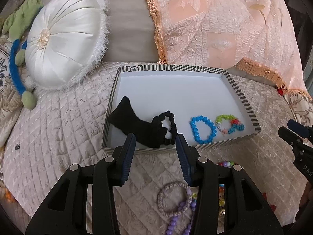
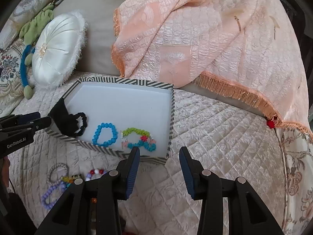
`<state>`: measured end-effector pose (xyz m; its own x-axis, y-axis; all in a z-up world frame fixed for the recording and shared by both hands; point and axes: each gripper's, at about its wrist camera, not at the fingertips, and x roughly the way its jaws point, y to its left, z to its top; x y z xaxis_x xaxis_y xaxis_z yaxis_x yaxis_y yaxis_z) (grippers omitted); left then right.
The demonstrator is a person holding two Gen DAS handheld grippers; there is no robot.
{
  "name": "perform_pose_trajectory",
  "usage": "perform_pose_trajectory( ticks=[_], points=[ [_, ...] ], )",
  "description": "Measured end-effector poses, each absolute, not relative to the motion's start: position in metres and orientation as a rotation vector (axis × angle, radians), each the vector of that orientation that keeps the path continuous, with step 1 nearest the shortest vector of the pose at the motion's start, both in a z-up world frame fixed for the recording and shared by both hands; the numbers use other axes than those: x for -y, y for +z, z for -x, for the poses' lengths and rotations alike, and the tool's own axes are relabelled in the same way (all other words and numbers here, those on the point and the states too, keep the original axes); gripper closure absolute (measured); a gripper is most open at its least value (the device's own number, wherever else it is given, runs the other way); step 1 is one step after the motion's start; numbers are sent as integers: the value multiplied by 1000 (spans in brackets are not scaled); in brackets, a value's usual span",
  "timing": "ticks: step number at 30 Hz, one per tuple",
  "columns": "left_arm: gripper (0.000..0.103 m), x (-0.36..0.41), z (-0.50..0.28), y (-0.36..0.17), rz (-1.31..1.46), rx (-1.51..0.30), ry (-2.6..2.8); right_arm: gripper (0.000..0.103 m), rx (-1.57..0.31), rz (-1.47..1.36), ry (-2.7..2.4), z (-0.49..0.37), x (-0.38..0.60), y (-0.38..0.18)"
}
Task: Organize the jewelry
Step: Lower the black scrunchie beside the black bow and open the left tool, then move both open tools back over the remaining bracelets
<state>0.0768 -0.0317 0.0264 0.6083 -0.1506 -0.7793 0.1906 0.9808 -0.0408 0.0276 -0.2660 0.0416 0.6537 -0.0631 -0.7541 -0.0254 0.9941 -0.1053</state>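
Both the left gripper and the right gripper hung spread and empty before the striped box, which held a blue bracelet. A purple bracelet lay tangled with others on the bed; grabbing one risked dragging its neighbours.

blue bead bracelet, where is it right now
The blue bead bracelet lies flat inside the striped box near its front wall, between the black scrunchie and the multicolour bracelet, in both views.
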Motion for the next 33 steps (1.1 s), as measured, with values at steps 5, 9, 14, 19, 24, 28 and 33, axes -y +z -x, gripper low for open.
perform_pose_trajectory(
  ticks=[5, 9, 14, 19, 24, 28, 33],
  points=[
    [61, 29, -58, 34, -49, -881, -191, 63, -848, 91, -19, -7, 265, 52],
    [61, 30, -38, 37, -69, -869, -181, 62, -833, 71, -9, 17, 263, 62],
    [61, 31, -16, 41, -76, -859, -179, 49, -834, 42, 12, 42, 259, 64],
    [61, 32, 3, 49, -88, -831, -178, 46, -824, 45, 19, 63, 252, 66],
    [60, 35, 20, 54, -98, -808, -182, 45, -828, 20, 30, 77, 246, 63],
    [60, 36, 30, 55, -103, -798, -184, 45, -838, 12, 37, 84, 243, 59],
    [60, 36, 36, 56, -106, -792, -182, 45, -841, 8, 37, 92, 243, 56]
  ],
)
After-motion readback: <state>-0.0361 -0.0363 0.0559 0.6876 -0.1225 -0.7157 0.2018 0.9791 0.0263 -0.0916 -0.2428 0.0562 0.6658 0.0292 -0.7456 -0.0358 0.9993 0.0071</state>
